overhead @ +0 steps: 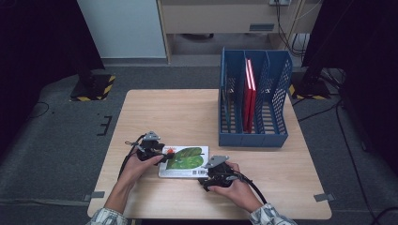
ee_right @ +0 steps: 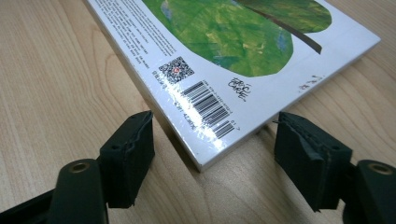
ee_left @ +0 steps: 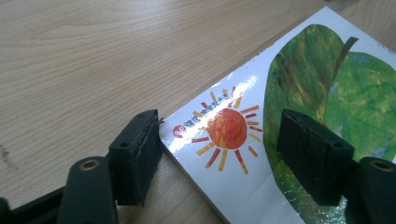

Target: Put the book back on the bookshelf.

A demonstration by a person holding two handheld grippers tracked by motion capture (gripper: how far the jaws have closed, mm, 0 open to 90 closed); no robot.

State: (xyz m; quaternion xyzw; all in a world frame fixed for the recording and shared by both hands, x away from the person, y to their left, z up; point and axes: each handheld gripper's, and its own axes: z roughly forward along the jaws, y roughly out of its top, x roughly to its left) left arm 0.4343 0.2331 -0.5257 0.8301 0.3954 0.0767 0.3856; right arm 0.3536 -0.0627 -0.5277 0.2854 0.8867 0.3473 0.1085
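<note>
Book (ee_left: 289, 93) lower edge cut off, corner between released left fingers (ee_left: 140, 154), opposite corner between released right fingers (ee_right: 130, 154), contact unclear.

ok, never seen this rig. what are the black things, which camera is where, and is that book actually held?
No robot arm here: a person holds a two-jaw hand tool in each hand. The high view looks down on a wooden table from the person's side, with the left gripper and the right gripper at opposite corners of a picture book lying flat. Behind it stands a blue file rack with red books upright in its middle slot.

The other two pictures come from cameras riding on the grippers, looking along their black jaws. The left gripper has one jaw beside the sun corner and the other over the cover. The right gripper straddles the barcode corner with gaps both sides. So neither has gripped it: the book isn't held yet.
</note>
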